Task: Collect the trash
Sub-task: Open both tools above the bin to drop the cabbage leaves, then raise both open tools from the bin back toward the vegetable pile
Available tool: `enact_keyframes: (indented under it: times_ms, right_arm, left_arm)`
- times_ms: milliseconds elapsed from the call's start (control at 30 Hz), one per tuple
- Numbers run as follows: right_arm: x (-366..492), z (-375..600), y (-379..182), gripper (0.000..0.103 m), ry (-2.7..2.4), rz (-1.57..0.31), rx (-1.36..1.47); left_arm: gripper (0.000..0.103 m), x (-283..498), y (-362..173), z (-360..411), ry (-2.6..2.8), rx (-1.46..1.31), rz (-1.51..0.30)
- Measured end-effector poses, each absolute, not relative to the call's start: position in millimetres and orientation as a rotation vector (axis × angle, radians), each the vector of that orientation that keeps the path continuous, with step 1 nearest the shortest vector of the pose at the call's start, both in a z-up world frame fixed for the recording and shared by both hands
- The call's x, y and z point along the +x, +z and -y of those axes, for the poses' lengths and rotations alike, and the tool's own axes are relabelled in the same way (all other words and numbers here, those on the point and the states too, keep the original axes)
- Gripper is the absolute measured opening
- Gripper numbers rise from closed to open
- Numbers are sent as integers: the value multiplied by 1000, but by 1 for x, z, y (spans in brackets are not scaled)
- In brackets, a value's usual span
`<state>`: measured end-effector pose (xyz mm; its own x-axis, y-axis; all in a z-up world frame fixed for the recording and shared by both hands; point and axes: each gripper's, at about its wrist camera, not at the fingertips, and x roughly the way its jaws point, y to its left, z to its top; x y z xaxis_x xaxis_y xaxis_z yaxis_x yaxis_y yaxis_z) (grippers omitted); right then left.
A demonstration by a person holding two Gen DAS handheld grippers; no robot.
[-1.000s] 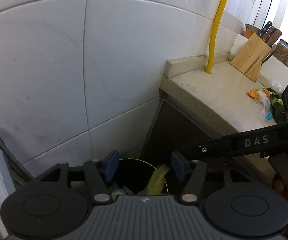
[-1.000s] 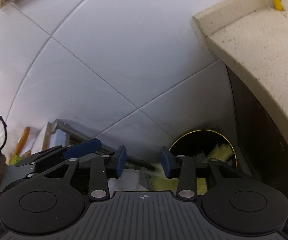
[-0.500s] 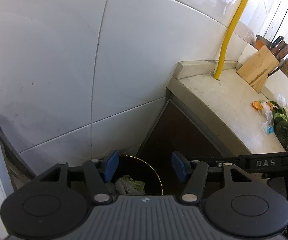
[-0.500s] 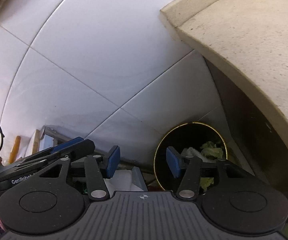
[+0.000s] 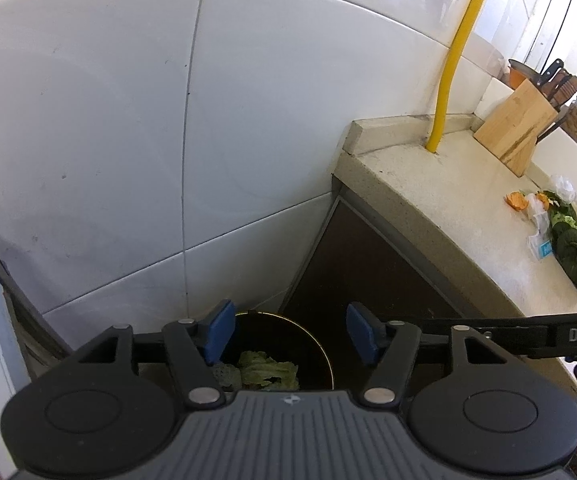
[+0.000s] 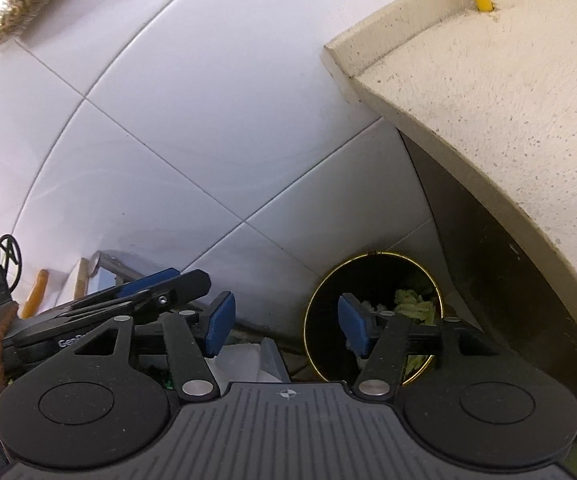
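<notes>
Hovering above the black bin [image 5: 324, 356], the left gripper [image 5: 286, 334] spreads its blue pads wide with nothing between them, and the right gripper [image 6: 284, 322] gapes just as empty. Lettuce scraps [image 5: 268, 370] lie inside the bin; more trash [image 5: 556, 220] waits far off on the counter [image 5: 448, 196].

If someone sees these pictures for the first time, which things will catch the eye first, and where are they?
The black bin with a gold rim stands on the floor in the corner between the white tiled wall and the counter, with green leaves inside. Both the left hand-held gripper and the right hand-held gripper hang open and empty above it. A yellow pipe rises from the counter.
</notes>
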<state>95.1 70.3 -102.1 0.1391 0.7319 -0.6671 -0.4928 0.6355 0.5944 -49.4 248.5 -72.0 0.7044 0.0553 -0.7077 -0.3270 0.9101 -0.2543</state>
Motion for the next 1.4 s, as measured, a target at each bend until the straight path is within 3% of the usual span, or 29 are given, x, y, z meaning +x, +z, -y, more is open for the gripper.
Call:
enact_keyframes:
  times_ms: [200,967,1400]
  right_arm:
    - [87,-65,-95,72,897,-1101,250]
    - [86,-36,-83,78,861,-1078,245]
    - [87,-10,-81,86,830,-1084,248]
  left_arm:
    - [63,-49,-71,-247,215,-360,-760]
    - [72,-44,-73,-240,213,-291,-786]
    - [86,-41,-75,-230,213,-229,-821]
